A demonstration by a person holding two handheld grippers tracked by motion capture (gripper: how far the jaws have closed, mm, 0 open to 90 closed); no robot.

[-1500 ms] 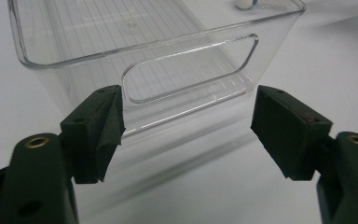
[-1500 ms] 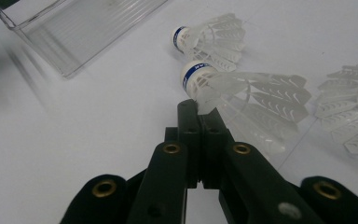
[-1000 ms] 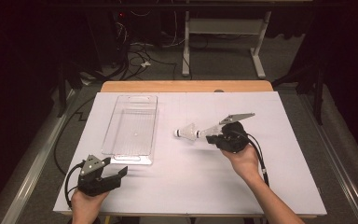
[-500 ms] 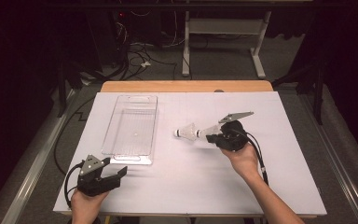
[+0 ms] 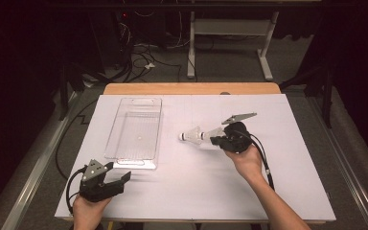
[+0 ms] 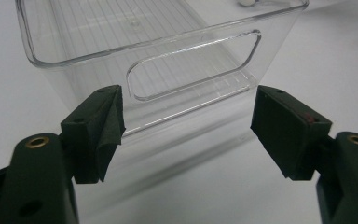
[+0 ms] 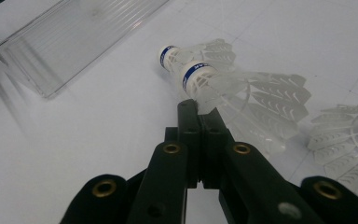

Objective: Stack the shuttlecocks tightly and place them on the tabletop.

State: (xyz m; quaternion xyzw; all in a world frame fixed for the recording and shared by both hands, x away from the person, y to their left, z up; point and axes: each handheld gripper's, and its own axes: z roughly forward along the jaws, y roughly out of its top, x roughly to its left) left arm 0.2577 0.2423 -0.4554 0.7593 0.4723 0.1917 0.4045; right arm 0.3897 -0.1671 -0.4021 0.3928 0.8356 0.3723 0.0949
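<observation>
Table [image 5: 287,191] comes first, its white top taking up the middle of the high view. A clear plastic bin [image 5: 136,132] lies left of centre there, long side running up the frame, with nothing visible inside it. At the lower left, the left gripper [image 5: 119,178] rests on the white surface just below the bin; its own view shows the jaws wide apart with nothing between them, facing the bin's end wall and handle slot [image 6: 193,65]. Right of centre, the right gripper [image 5: 216,139] points left toward the bin. Its jaws are pressed together on the feather skirt of a shuttlecock [image 7: 228,91], pinching the edge nearest the cork. A second shuttlecock [image 7: 196,53] lies just behind the held one, toward the top of that view, and part of a third [image 7: 349,140] shows at the right edge; whether the first two touch is hard to tell.

The work in hand looks like carrying the held shuttlecock into the bin. To do it well, lift straight up first so the skirt clears its neighbour without dragging it along. Keep the pinch light but firm, since the feathers bend and could slip. Travel over the bin's rim before lowering, and release only once the cork is well inside the walls.
</observation>
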